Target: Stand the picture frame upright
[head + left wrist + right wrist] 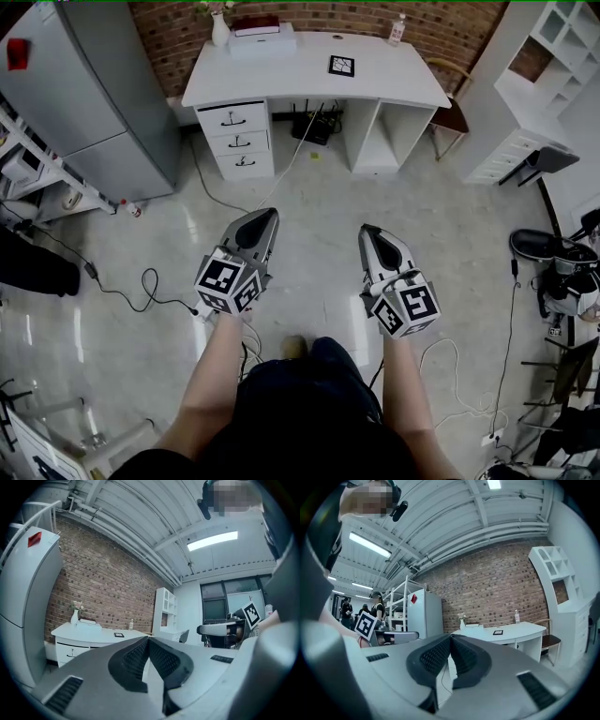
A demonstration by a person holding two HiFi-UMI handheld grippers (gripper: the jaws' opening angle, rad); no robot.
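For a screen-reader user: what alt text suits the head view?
A person holds two shut grippers, the left gripper and the right gripper, above a grey floor, facing a white desk where a small picture frame lies flat.

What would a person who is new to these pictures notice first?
The left gripper and right gripper, both shut and empty, are held out mid-picture in the head view. Beyond them a white desk stands against a brick wall, the picture frame lying flat on top.
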